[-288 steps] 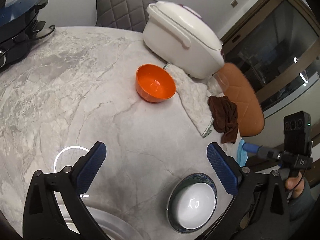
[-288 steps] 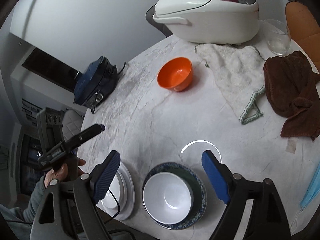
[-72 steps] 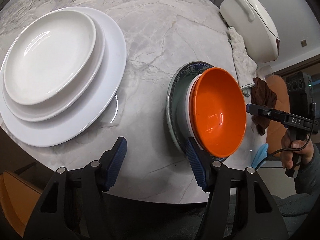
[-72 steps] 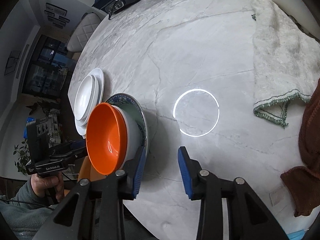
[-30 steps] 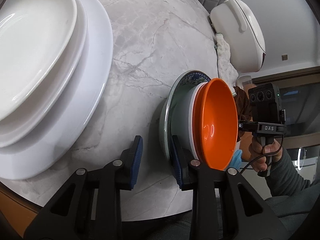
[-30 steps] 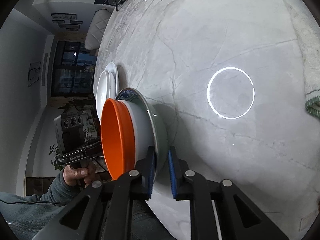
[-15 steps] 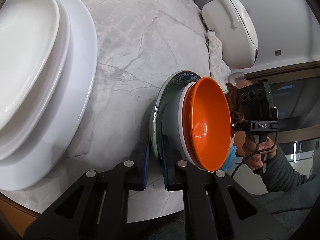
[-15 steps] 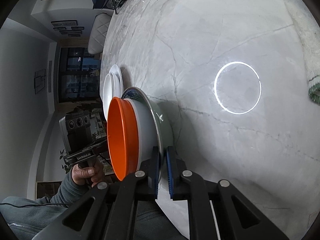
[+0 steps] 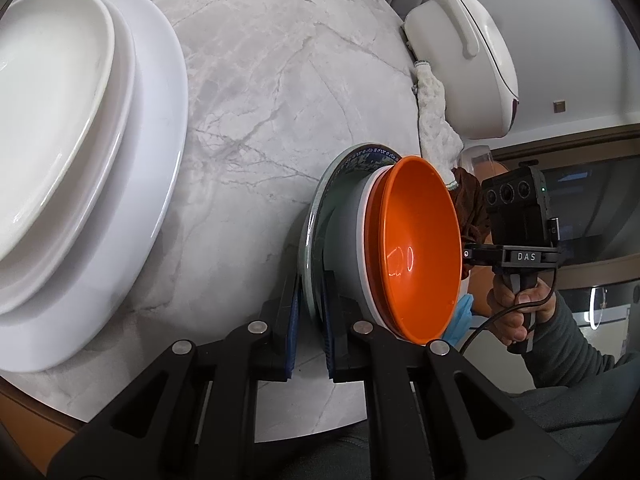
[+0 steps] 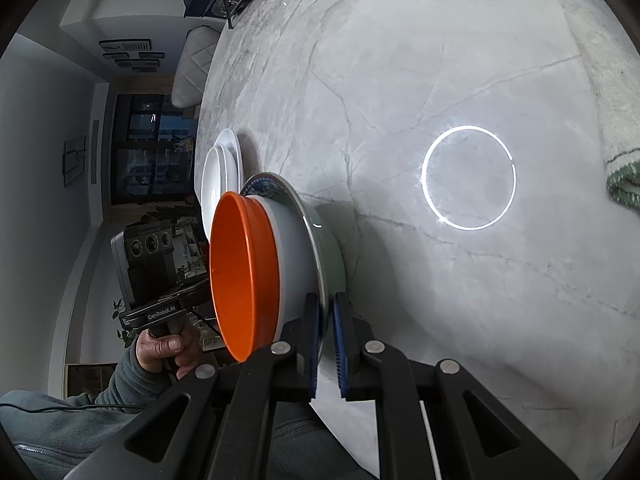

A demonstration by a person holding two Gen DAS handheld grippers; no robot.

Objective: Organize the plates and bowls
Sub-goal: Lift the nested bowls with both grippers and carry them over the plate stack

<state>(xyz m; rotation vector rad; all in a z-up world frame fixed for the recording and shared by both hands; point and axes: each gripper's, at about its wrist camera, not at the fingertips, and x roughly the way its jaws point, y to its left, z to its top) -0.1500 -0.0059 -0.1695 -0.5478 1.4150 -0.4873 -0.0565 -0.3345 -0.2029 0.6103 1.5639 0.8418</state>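
"DAS" on right tool [image 9: 524, 257], "GenRoboLAI" on left tool [image 10: 161, 313]

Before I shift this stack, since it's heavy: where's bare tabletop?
Bare marble lies beyond the patterned plate, between the white plates and the white towel. The near edge by both plate stacks is crowded.

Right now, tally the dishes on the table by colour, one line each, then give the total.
White plates: 2, stacked
Blue-patterned plate: 1
White bowl: 1, on the patterned plate
Orange bowl: 1, nested in the white bowl
Total: 5
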